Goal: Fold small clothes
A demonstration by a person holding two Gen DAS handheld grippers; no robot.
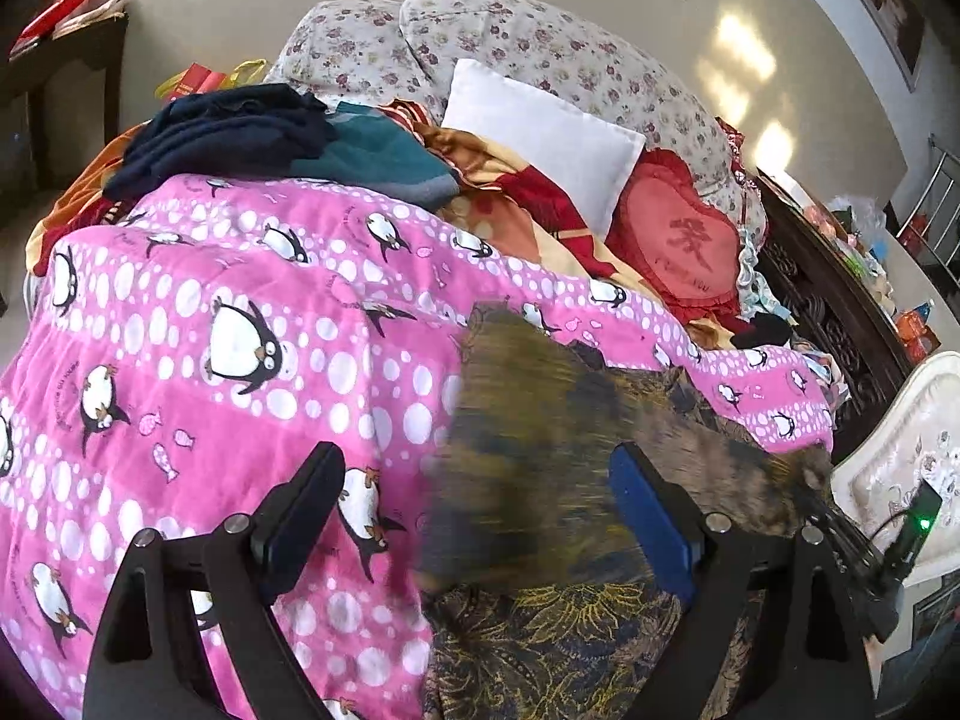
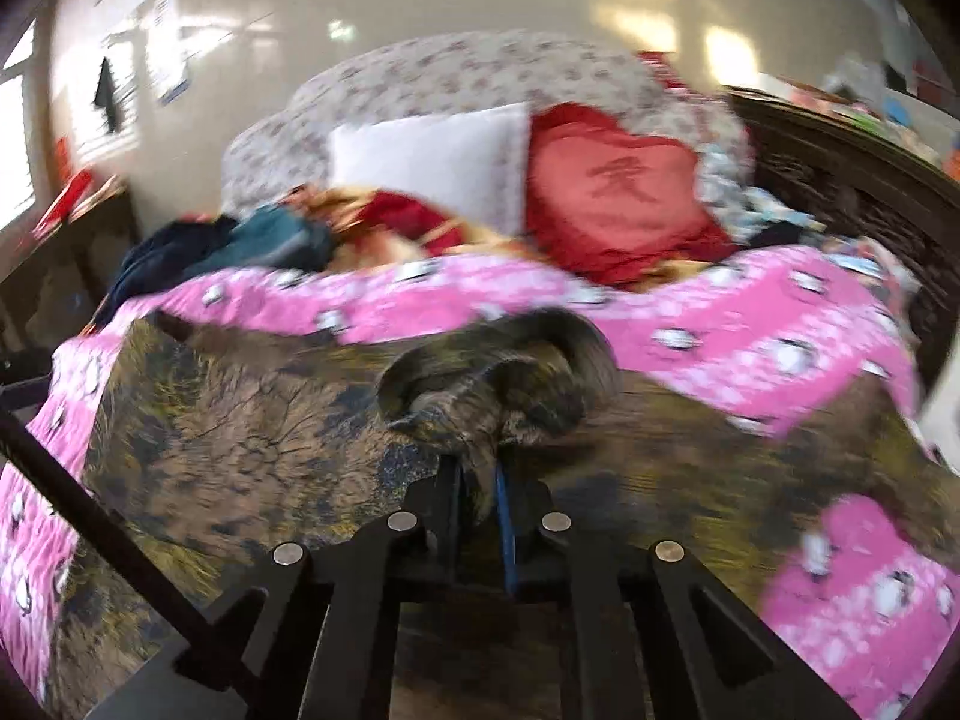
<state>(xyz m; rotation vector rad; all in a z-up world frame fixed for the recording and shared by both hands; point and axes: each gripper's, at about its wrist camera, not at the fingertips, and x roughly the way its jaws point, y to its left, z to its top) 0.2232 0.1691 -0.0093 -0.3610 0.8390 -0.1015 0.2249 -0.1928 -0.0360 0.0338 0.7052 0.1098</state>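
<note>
A dark garment with a yellow-brown leaf print [image 1: 540, 630] lies on a pink penguin quilt [image 1: 210, 312] on the bed. In the left wrist view part of it is lifted and blurred. My left gripper [image 1: 480, 498] is open above the garment's left edge, holding nothing. My right gripper [image 2: 480, 480] is shut on a bunched fold of the garment [image 2: 240, 420] and holds it above the spread cloth. The right gripper also shows at the right edge of the left wrist view [image 1: 852, 540].
A pile of navy and teal clothes [image 1: 270, 138] lies at the quilt's far edge. A white pillow [image 1: 540, 126], a red heart cushion [image 1: 678, 240] and floral pillows [image 1: 480, 42] sit behind. A dark carved headboard [image 1: 840, 312] runs along the right.
</note>
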